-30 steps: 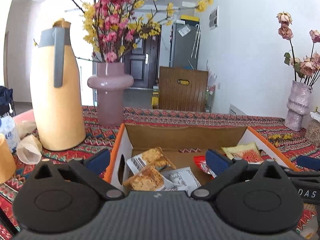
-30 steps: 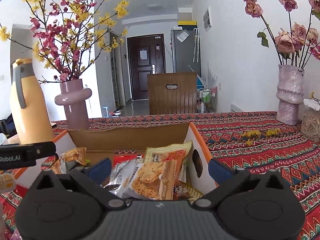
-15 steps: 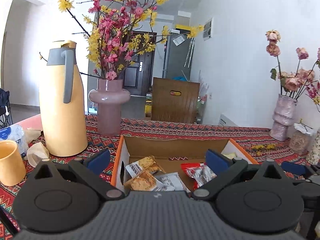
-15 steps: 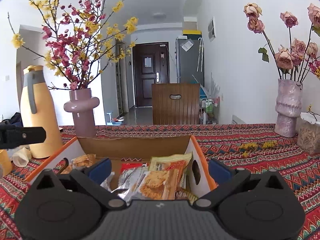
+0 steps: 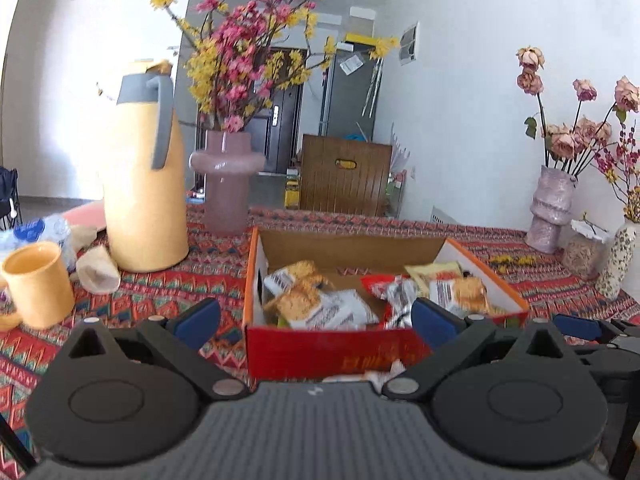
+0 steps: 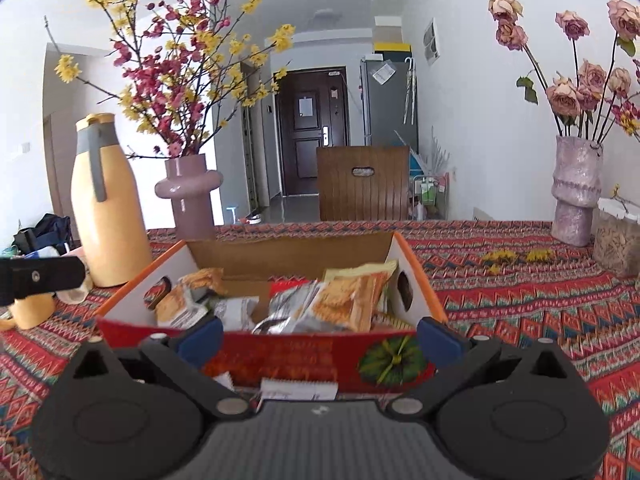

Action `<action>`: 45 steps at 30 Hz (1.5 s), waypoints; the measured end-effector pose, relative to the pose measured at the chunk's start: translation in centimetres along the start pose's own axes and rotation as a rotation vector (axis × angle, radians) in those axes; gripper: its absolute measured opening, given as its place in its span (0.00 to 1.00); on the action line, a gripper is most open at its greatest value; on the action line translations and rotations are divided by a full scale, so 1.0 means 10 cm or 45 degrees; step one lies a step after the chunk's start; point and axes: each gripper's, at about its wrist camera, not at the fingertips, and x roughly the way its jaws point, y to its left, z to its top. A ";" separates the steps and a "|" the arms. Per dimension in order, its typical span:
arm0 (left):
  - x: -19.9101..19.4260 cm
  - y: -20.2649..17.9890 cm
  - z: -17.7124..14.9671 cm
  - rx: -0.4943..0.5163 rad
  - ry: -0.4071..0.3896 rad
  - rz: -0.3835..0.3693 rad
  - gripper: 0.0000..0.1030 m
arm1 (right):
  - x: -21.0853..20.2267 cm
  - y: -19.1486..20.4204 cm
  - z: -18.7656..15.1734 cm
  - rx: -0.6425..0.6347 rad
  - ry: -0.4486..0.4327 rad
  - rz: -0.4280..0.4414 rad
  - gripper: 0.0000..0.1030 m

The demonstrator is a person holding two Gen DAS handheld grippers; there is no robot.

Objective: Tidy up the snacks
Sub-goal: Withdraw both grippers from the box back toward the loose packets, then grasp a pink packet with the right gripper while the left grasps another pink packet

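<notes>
**Between picks, both grippers empty in front of the box**

The box [image 6: 276, 354] sits on the patterned cloth [image 6: 520, 292] right ahead of me, its red front wall facing both cameras, orange-edged side walls running back. Inside, the snacks [image 6: 344, 304] lie loose in a heap: biscuit packs toward the left wall, a silver-and-red wrapper in the middle, more biscuit packs and a yellow sachet against the right wall. They overlap — nothing is stacked or lined up.

In front of the box, low in both views, a small white packet [image 6: 298, 390] lies on the cloth, half hidden by my gripper bodies. It is blurred; I cannot tell what it is.

My left gripper [image 5: 316, 320] is spread wide with nothing between the blue pads, hovering short of the front wall. My right gripper [image 6: 318, 336] is the same — jaws apart, empty, centred on the box front.

I judge this a gap between picks: most snacks are in the box, and at least the white packet is out. The next move, I think, is that packet. It calls for dropping one gripper low and nearly flat to the cloth, closing on a thin edge, then lifting clear over the front wall before release.

To the left stand a yellow jug [image 5: 144, 184], a mug [image 5: 38, 284] and a pink vase [image 5: 226, 176], well clear of the box.
</notes>
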 end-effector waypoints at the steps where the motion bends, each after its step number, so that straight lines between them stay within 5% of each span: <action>1: -0.01 0.01 -0.03 -0.004 0.009 0.000 1.00 | -0.02 0.00 -0.03 0.006 0.010 0.005 1.00; 25: -0.15 0.30 -0.61 -0.051 0.214 0.013 1.00 | 0.00 0.32 -0.55 0.010 0.317 0.149 1.00; 31: -0.11 0.29 -0.64 -0.052 0.237 0.003 1.00 | 0.08 0.30 -0.57 0.039 0.360 0.166 0.91; 37: -0.09 0.28 -0.65 -0.052 0.247 0.007 1.00 | 0.10 0.32 -0.58 0.041 0.376 0.204 0.59; 45: -0.05 0.27 -0.64 -0.049 0.271 0.020 1.00 | -0.08 0.23 -0.53 0.059 0.279 0.212 0.59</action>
